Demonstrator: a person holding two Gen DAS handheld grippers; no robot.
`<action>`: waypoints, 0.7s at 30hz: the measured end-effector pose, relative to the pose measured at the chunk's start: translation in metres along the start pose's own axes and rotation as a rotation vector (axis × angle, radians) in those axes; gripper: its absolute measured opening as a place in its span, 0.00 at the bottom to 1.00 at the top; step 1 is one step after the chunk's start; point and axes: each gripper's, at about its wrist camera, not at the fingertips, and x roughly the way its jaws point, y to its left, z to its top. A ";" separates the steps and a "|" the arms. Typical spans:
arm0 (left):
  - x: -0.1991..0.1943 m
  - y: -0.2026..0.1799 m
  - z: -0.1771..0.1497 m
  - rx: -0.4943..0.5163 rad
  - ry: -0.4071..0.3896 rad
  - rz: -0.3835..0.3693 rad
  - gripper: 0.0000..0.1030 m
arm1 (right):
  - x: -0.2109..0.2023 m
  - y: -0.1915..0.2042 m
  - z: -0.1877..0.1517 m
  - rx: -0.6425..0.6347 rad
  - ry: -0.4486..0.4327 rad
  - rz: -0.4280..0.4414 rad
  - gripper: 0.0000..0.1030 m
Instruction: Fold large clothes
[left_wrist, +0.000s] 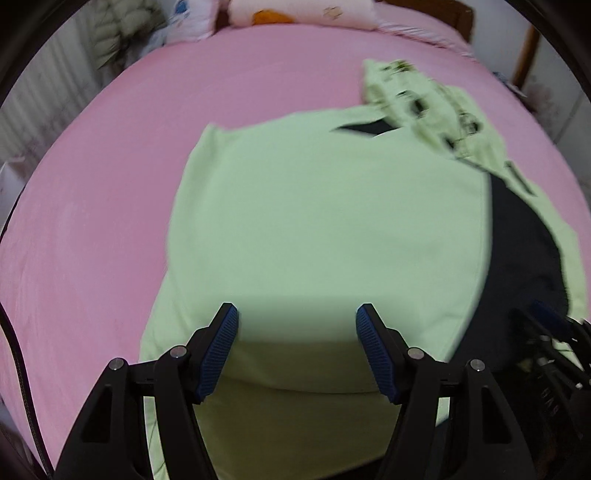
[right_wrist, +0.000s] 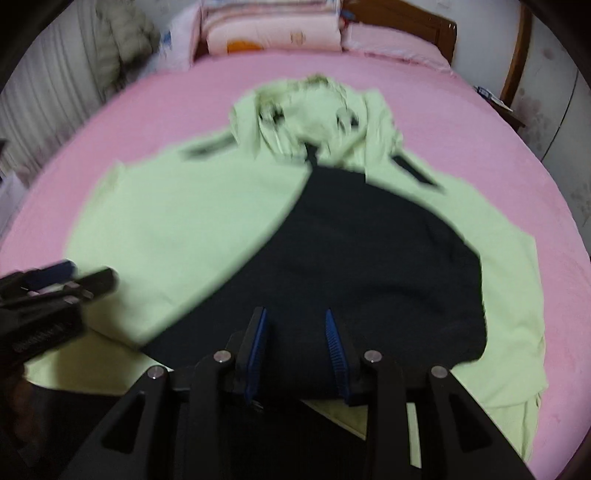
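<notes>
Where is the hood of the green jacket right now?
The hood lies bunched at the far end of the light green jacket, toward the pillows on the pink bed sheet; the left wrist view shows it upper right.

Nothing here can be read. The pale green hooded garment (right_wrist: 177, 229) carries dark printed marks at twelve o'clock on its hood, too blurred to make out, and white lettering on the black left gripper (right_wrist: 68, 280) at nine o'clock is smeared.

The print on the green jacket's hood (left_wrist: 424, 99) is too blurry to read, and the jacket's bottom edge is cut off.
</notes>
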 end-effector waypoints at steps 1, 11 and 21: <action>0.003 0.008 -0.001 -0.007 0.002 0.011 0.64 | 0.003 -0.008 -0.004 0.006 0.009 -0.034 0.31; -0.015 0.040 0.004 -0.066 0.003 0.027 0.64 | -0.036 -0.082 -0.039 0.142 0.002 0.014 0.27; -0.118 0.007 -0.018 -0.084 -0.028 0.008 0.70 | -0.126 -0.092 -0.027 0.169 -0.045 0.119 0.27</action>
